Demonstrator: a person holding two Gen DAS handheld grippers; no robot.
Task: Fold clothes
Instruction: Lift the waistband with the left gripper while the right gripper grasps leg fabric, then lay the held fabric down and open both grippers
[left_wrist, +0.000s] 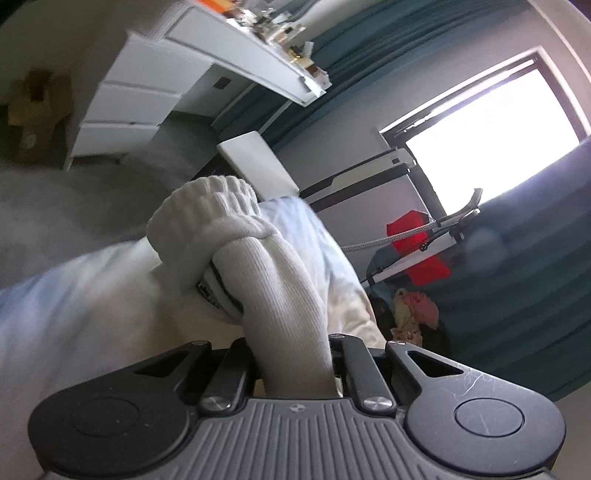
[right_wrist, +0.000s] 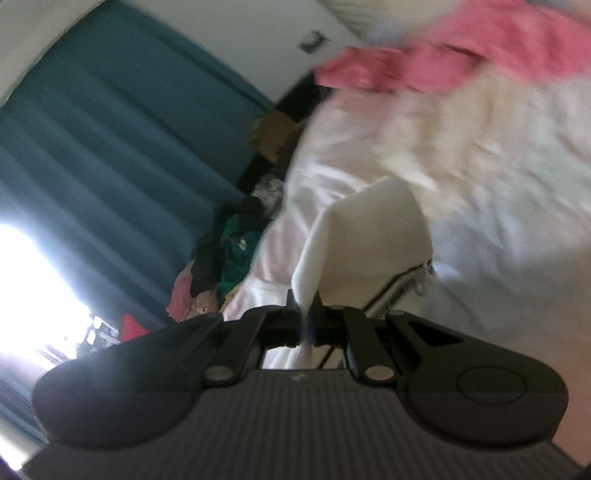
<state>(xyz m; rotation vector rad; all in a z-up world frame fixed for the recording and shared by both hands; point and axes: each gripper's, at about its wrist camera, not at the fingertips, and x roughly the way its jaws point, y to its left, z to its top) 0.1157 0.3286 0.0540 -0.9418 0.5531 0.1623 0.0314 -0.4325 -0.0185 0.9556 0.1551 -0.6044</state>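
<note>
In the left wrist view a white ribbed sock rises out of my left gripper, which is shut on it. Its thick cuff bunches at the top, and a dark printed band shows on its left side. In the right wrist view my right gripper is shut on the thin edge of a white sock with a grey stripe along its lower right edge. That sock stands up from the jaws as a stiff flap. Both views are blurred, and each shows only its own gripper.
A rumpled white sheet covers the bed, with a pink garment at its far end. A pile of dark and green clothes lies beside teal curtains. White drawers, a bright window and a red item stand around.
</note>
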